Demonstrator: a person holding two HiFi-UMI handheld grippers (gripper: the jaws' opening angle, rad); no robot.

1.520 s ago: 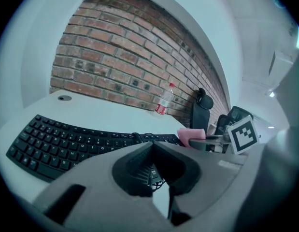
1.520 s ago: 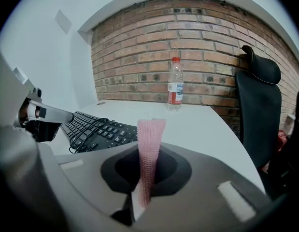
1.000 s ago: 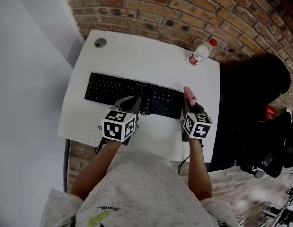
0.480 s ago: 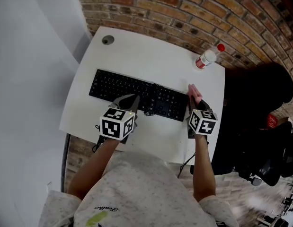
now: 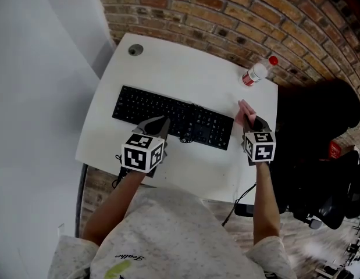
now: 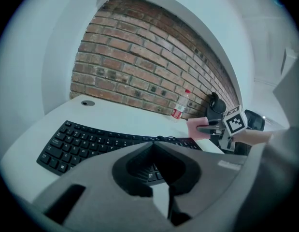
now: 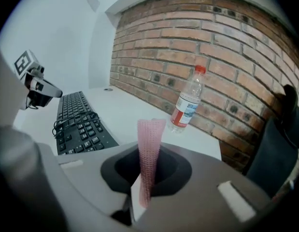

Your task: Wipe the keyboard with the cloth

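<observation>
Both bare forearms reach forward from the body. The left claw [image 5: 164, 122] points ahead and slightly rightward, its jaws pressed together with nothing between them. The right claw [image 5: 253, 122] is held well apart from it on the right side, jaws clamped on a pink cloth [image 7: 150, 149] that sticks out past their tips.

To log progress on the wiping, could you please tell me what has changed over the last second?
The right gripper, tongs clamped on the pink cloth, drifted rightwards, away from the right end of the keyboard. The left gripper stayed at its front edge, tongs shut and empty; the bottle did not move.
</observation>
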